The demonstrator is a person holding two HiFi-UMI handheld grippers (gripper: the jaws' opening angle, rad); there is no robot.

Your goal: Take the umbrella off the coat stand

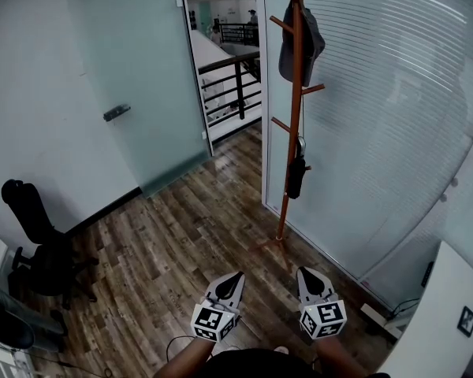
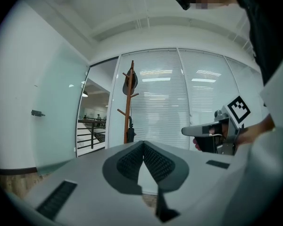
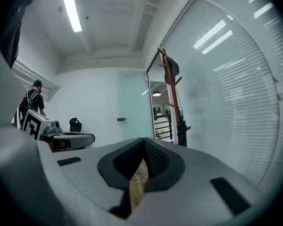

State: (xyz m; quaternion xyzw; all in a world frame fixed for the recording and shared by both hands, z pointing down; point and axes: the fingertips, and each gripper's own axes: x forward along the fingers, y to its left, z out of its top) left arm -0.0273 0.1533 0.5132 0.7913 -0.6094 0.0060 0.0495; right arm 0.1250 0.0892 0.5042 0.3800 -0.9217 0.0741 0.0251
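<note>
Jaws clenched, empty, on left gripper (image 1: 235, 277) and right gripper (image 1: 304, 274) at bottom centre, well short of umbrella (image 1: 297, 176) hanging low on stand (image 1: 297, 69) above: approach, open, grasp body, lift strap off peg.

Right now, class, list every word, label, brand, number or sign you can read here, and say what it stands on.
No words, brands or numbers are readable anywhere.
Only letterless black-and-white square markers: on the left gripper, the right gripper and a white panel.
</note>
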